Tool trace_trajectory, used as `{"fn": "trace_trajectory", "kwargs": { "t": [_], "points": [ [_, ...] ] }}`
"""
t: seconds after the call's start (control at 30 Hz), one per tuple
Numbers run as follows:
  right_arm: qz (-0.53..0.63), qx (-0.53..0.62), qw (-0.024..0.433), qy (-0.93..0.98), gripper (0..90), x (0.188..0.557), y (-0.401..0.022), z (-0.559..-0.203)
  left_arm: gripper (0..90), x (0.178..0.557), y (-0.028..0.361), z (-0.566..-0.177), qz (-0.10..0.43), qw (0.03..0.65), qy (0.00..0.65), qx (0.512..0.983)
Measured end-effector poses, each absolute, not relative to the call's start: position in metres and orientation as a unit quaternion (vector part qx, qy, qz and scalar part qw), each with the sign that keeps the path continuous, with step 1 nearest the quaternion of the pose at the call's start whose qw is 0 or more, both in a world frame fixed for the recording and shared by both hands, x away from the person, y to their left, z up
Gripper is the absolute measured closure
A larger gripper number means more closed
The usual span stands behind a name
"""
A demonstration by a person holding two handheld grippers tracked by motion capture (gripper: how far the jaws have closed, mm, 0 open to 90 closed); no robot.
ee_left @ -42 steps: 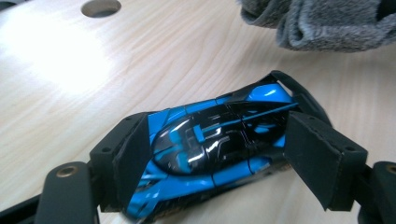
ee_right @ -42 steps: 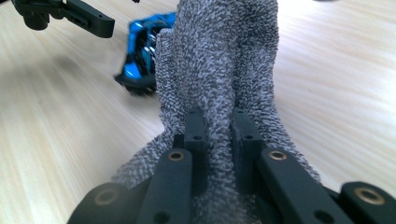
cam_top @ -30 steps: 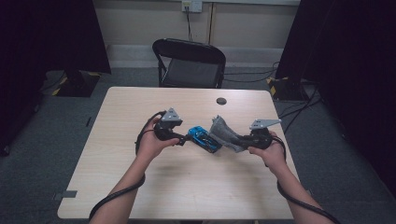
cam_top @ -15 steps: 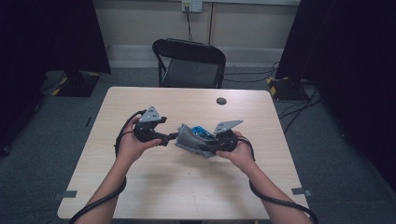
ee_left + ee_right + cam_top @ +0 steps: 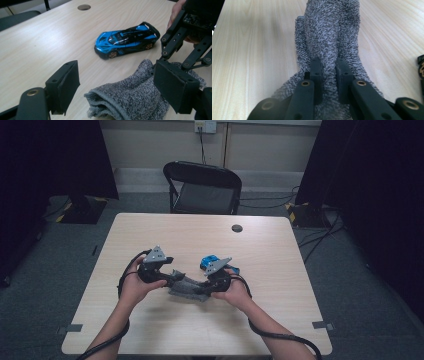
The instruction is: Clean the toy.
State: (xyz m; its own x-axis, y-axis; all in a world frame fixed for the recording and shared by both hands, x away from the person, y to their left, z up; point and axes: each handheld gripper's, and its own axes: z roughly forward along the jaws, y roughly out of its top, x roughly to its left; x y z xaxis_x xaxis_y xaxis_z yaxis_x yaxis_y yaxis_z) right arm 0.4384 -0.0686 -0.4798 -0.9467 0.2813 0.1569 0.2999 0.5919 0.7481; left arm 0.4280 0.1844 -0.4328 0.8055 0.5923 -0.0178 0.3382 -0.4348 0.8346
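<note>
- Table [image 5: 280, 320]: light wood, with a small round dark hole [image 5: 237, 228] near its far edge. In the left gripper view the hole [image 5: 84, 7] sits well beyond the car.
- Chair [image 5: 204, 187]: black, folding, just past the table's far edge.
- Sock [image 5: 187, 287]: grey knit, lying on the table between the two grippers, toward the near middle. In the left gripper view its open cuff end [image 5: 130, 100] lies between that gripper's jaws.
- Left gripper [image 5: 172, 276]: jaws stand wide apart on either side of the sock's cuff; the pads do not press on it.
- Right gripper [image 5: 202, 289]: jaws pinched tight on a fold of the sock [image 5: 328, 32], which runs away from them across the wood.
- Car [image 5: 127, 40]: small blue and black toy, on its wheels on the table just beyond the sock, apart from it. From above it [image 5: 208, 261] shows just behind the right gripper.
</note>
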Motion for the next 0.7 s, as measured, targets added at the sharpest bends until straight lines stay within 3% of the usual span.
{"fn": "trace_trajectory", "kwargs": {
  "t": [0.27,0.43,0.7],
  "points": [
    [-0.424,-0.160,0.013,-0.891,71.4,0.437,-0.072,-0.486,22.6,0.429,0.174,-0.442,0.135,0.442,0.259,0.848],
    [-0.423,-0.174,0.004,-0.889,57.2,0.438,-0.081,-0.481,22.7,0.428,0.165,-0.446,0.123,0.441,0.247,0.854],
    [-0.438,-0.200,-0.009,-0.877,44.5,0.445,-0.107,-0.464,22.7,0.426,0.154,-0.449,0.108,0.438,0.221,0.865]
  ]
}}
